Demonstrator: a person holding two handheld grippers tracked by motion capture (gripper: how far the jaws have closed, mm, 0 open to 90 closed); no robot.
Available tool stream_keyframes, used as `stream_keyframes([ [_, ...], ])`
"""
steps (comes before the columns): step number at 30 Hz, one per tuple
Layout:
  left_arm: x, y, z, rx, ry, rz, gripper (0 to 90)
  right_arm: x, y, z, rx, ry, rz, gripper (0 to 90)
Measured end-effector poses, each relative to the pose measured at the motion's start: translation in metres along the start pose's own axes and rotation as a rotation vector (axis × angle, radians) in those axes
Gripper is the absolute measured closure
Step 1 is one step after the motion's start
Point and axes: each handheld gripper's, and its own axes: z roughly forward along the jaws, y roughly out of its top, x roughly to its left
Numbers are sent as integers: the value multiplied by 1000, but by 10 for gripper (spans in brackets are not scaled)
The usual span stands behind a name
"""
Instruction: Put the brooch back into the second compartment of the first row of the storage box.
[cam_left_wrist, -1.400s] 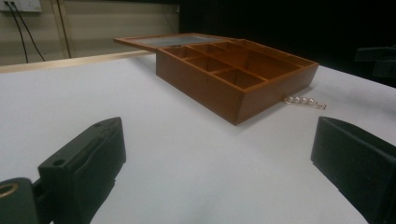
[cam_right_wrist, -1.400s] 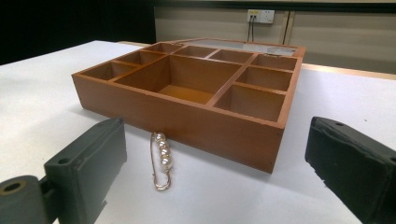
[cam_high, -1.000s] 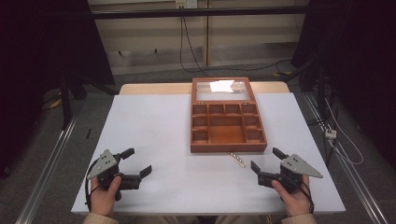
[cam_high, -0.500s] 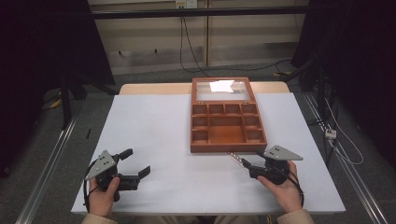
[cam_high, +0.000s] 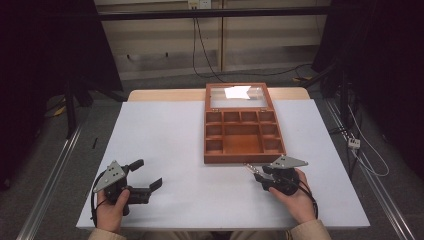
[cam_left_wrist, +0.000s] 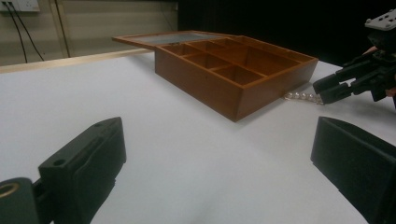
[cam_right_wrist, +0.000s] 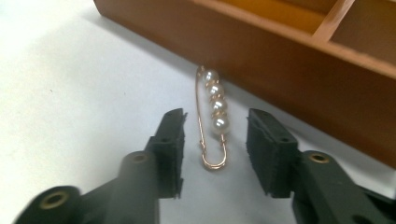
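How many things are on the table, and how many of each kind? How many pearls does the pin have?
Wooden box with open lid: 1
Gold pin with 4 pearls: 1
Tools held by the hands: 2, the left tool and the right tool
Total: 4 things

left claw (cam_high: 145, 175): jaws wide apart, held low by left hand (cam_high: 111, 212), pointing right | right claw (cam_high: 256, 174): jaws partly parted, gripped by right hand (cam_high: 295, 194), pointing left
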Motion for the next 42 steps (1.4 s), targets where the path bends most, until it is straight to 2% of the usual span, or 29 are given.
stream_keyframes([
  [4,0,0,0,1,-1,0,33,-3,1,7,29,7,0,653],
  [14,-1,0,2,3,0,-2,33,0,4,11,39,-4,-49,686],
  [24,-1,0,3,10,0,8,33,0,3,11,37,21,-29,808],
  [31,0,0,2,6,3,5,33,0,3,10,40,25,-22,810],
  [37,-1,0,2,5,3,4,34,-3,4,5,40,56,-5,811],
  [42,0,0,2,7,3,8,33,-3,7,-1,19,86,1,811],
])
